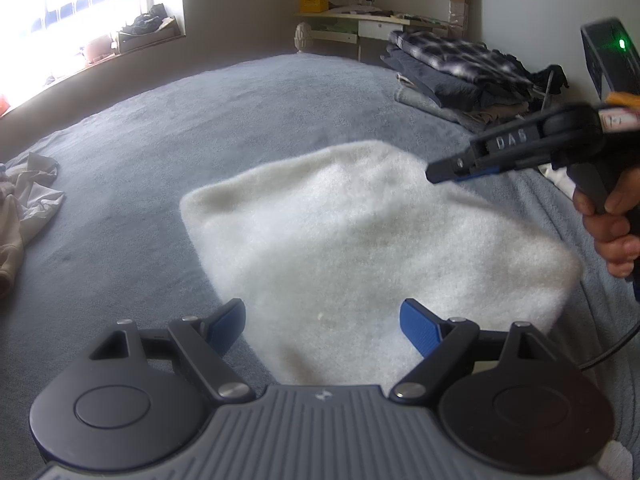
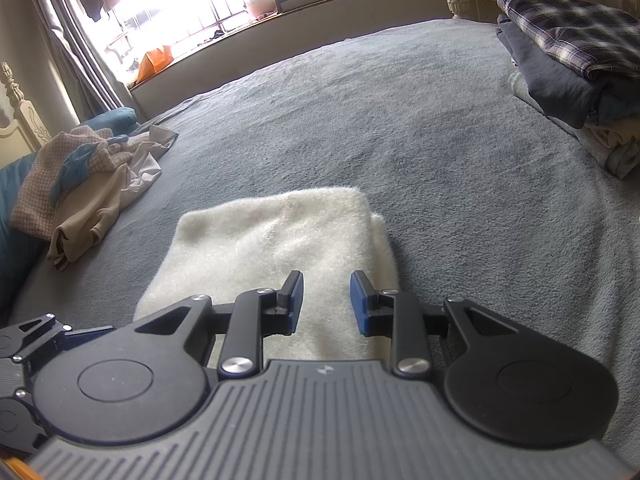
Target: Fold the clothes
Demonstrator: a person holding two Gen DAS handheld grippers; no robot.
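Note:
A fluffy white garment (image 1: pixel 360 232) (image 2: pixel 272 232) lies folded into a rough rectangle on the grey-blue bed cover (image 1: pixel 200 120) (image 2: pixel 420 120). My left gripper (image 1: pixel 322 306) hovers over its near edge, jaws wide open with nothing between them. My right gripper (image 2: pixel 327 278) is over the garment's near right part, its blue pads a narrow gap apart and gripping nothing. In the left wrist view the right gripper (image 1: pixel 438 171) comes in from the right, held by a hand (image 1: pixel 612 232), its tips above the garment's far right corner.
A stack of folded clothes (image 1: pixel 460 68) (image 2: pixel 568 48) with a plaid shirt on top sits at the bed's far right. Crumpled beige and pink clothes (image 1: pixel 24 208) (image 2: pixel 88 176) lie at the left. A desk (image 1: pixel 360 20) and a bright window stand beyond the bed.

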